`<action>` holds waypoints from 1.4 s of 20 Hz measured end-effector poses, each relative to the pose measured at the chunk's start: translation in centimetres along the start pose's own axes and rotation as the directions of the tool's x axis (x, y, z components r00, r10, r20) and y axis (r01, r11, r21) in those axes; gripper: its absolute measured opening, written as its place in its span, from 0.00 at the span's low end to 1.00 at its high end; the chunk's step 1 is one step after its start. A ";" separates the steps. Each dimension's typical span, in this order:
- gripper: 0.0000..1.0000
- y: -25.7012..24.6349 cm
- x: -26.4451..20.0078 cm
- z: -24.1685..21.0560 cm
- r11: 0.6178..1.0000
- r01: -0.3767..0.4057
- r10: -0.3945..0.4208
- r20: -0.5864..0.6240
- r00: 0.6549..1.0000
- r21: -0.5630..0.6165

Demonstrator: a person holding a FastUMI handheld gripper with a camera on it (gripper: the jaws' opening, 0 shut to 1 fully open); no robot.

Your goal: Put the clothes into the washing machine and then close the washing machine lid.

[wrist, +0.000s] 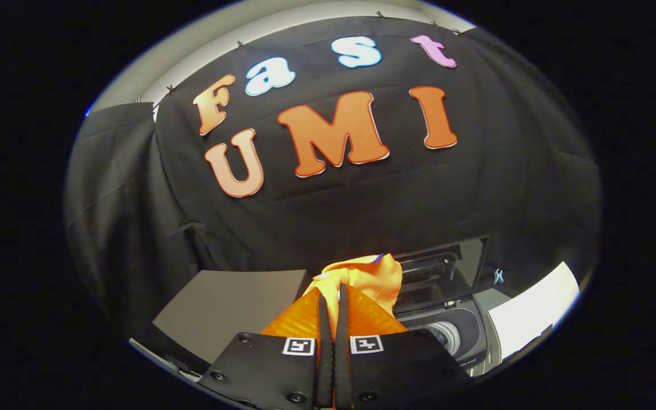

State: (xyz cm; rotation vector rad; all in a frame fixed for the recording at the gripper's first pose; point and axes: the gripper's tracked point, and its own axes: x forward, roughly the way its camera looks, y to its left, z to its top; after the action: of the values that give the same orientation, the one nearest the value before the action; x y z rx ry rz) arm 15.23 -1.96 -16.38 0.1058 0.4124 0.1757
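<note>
The tongs [332,293] are closed together on an orange-yellow cloth [370,279], both fingers pressing the fabric between them. The cloth bunches up just ahead of the fingertips in soft folds, bright and glossy, with a small blue mark near its top edge. It hangs clear of the surfaces below, held only at the pinch.

Beyond and to the right of the cloth stands the washing machine [464,336], a small top-loading unit. Its lid [442,273] is raised, upright, dark and reflective. The drum opening [441,333] lies below the lid, partly hidden behind the cloth and the right finger.

To the left of the tongs sits a flat grey tabletop [231,307]. A white panel [533,310] lies right of the machine. Black cloth forms the wall behind.
</note>
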 end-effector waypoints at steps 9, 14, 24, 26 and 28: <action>0.09 -11.6 7.5 -10.6 0.988 0.125 -0.110 -0.159 0.981 0.087; 0.09 -14.9 12.0 -15.5 0.980 0.171 -0.142 -0.241 0.960 0.103; 0.09 -19.4 17.7 -25.8 0.969 0.241 -0.191 -0.458 0.868 0.053; 0.09 -20.2 18.1 -27.5 0.966 0.253 -0.195 -0.495 0.846 0.051; 0.09 -21.0 18.7 -28.6 0.964 0.260 -0.200 -0.510 0.836 0.049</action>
State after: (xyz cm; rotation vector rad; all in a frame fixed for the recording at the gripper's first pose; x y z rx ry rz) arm 23.55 -17.06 -52.54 0.1237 0.9555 -0.0669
